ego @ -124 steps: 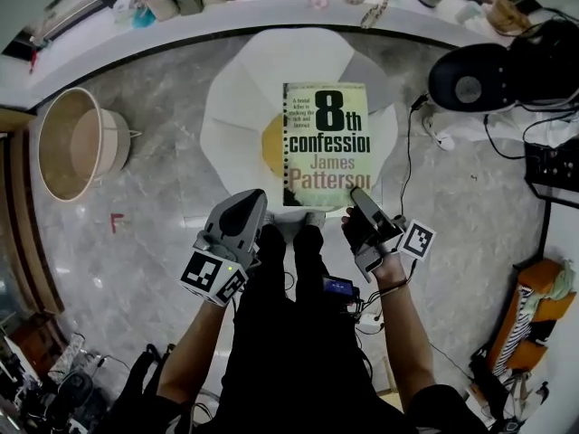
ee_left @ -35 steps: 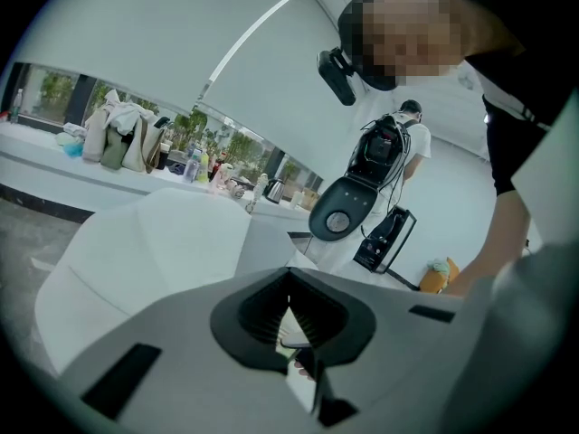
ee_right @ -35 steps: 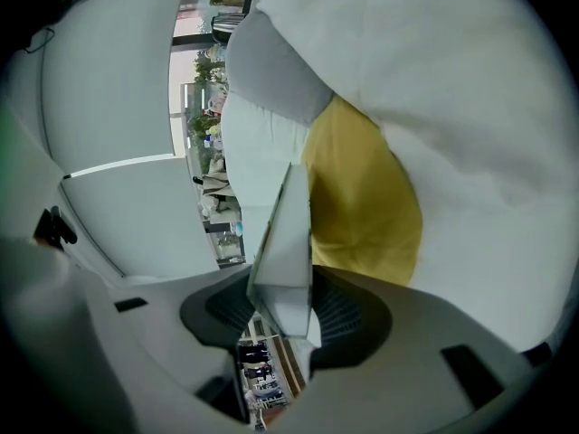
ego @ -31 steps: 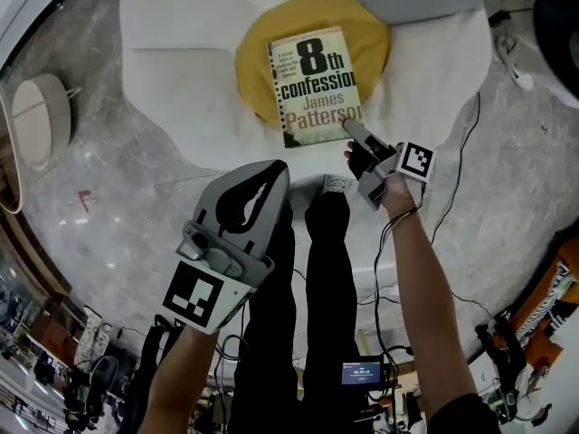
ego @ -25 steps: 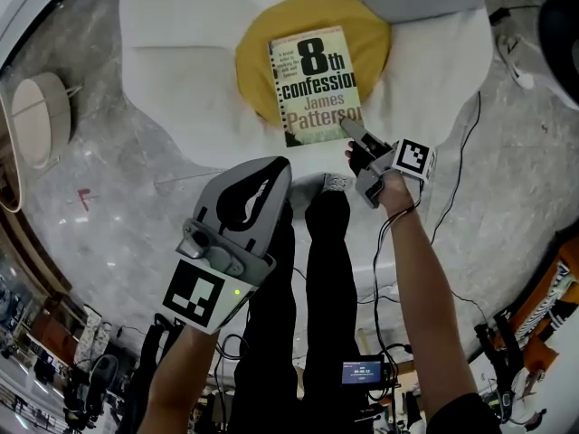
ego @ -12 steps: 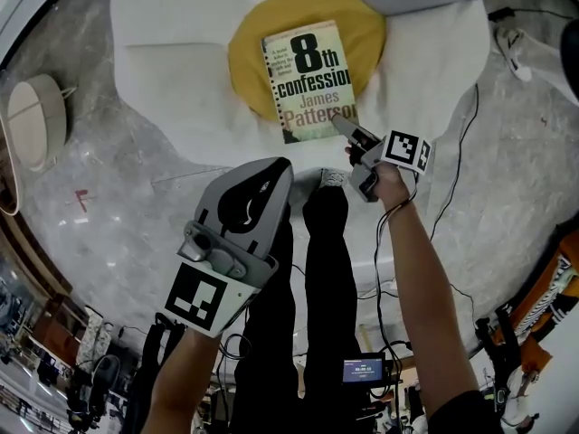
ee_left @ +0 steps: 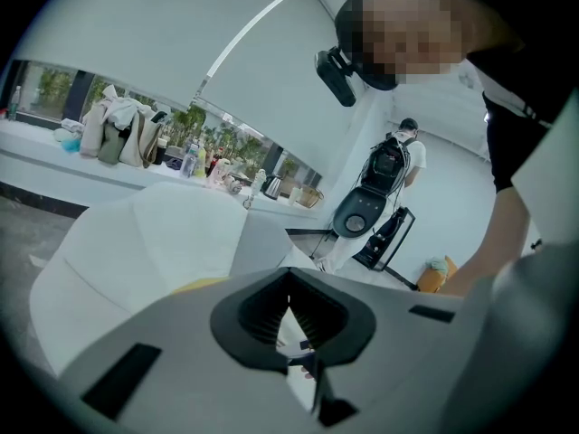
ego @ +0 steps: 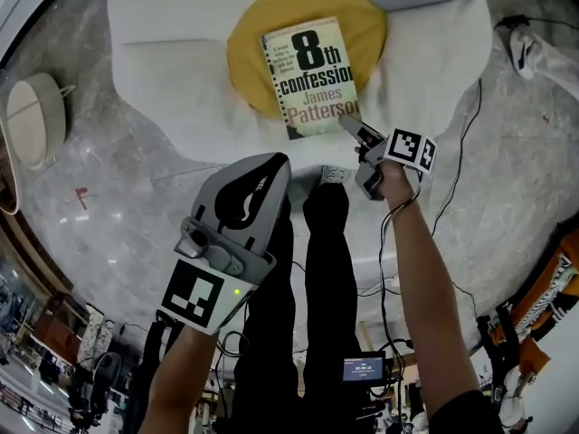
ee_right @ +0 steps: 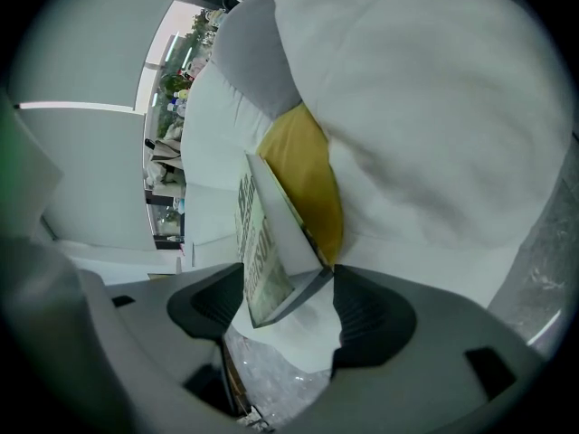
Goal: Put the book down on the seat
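Book (ego: 311, 75) lies on yellow middle (ego: 246, 57) of seat (ego: 163, 80); right gripper (ego: 351, 127) jaws just opened wide, book corner loose between; left gripper (ego: 262, 174) closed, empty

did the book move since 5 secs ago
Yes: the book went down onto the seat; it hid most of the yellow centre then, now yellow shows around three sides.

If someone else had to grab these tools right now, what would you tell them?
Left tool: shut, empty, held back from the seat.
Right tool: open, its jaws have just been opening; the near corner of the book stands between them, not squeezed.
Book: face up on the seat's yellow middle.
Done: book down and let go.
Left: probably just draw the right tool back without nudging the book.
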### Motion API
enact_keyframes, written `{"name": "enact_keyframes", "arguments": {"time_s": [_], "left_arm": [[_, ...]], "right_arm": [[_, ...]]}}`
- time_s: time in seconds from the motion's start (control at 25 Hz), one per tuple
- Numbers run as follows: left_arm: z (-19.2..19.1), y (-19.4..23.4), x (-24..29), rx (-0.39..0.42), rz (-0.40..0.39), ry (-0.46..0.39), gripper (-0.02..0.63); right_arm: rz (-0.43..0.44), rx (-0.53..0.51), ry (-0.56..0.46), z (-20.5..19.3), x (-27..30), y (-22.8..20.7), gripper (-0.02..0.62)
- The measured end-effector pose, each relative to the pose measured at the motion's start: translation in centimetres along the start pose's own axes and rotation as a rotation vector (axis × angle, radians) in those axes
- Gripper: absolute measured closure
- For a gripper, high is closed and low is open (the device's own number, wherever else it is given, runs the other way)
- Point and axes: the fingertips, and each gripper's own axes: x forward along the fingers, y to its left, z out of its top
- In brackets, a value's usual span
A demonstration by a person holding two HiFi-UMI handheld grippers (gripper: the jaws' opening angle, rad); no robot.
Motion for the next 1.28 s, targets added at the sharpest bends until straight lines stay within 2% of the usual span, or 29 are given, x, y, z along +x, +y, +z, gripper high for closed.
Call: {"name": "enact_keyframes", "arguments": {"time_s": [0.24,0.48,0.6,1.04,1.28], "left_arm": [[0.7,0.2,0.0,0.04,-0.002,-0.03,0.597],[0.5,0.4,-0.3,0.021,-0.004,-0.008,0.597],[0.6,0.2,-0.3,-0.005,-0.003,-0.001,0.597],[1.6,-0.3,-0.9,0.028,-0.004,-0.021,0.597],[2.0,-1.0,-1.3,0.015,0.006,0.004,0.597]], "right_arm": [[-0.034,0.012,-0.009,0.0,-0.6,-0.7,0.288],[-0.05,0.018,-0.01,-0.2,-0.5,-0.7,0.284],[-0.046,0.019,-0.01,-0.3,-0.6,-0.5,0.284],[-0.012,0.014,-0.012,0.0,-1.1,1.6,0.285],[0.02,0.002,-0.003,0.0,-2.0,3.8,0.287]]}}
